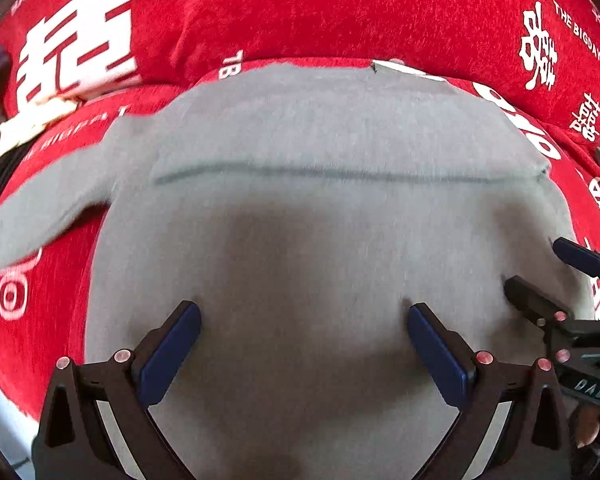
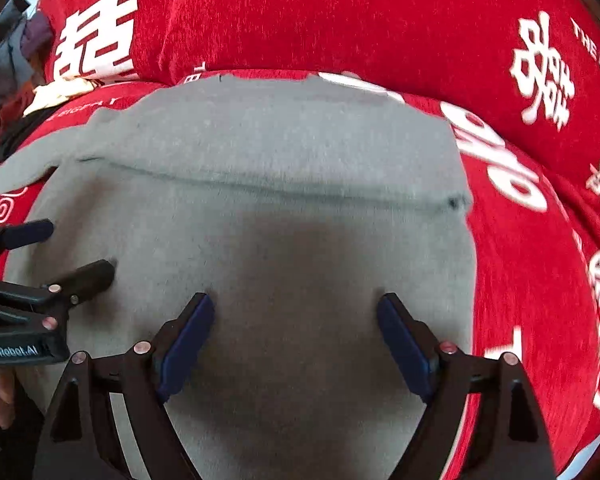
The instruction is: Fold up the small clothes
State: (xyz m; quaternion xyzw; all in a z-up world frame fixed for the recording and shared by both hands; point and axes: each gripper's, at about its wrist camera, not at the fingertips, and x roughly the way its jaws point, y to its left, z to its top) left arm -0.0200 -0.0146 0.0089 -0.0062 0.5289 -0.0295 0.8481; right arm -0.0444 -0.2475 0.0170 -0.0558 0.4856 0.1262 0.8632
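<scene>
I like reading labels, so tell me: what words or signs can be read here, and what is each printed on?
"THE BIGDAY": red cover, upper right.
"HAPPY", cut off at the edge: the cover's top left.
"GenRobot.AI": left gripper body.
"DAO", uncertain: right gripper body.
Large white Chinese characters: the cover; I cannot read them.
Grey garment: none.

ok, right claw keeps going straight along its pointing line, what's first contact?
Most likely the grey garment spread on the red cover. The right claw is open with only that cloth ahead; how far off is unclear.
</scene>
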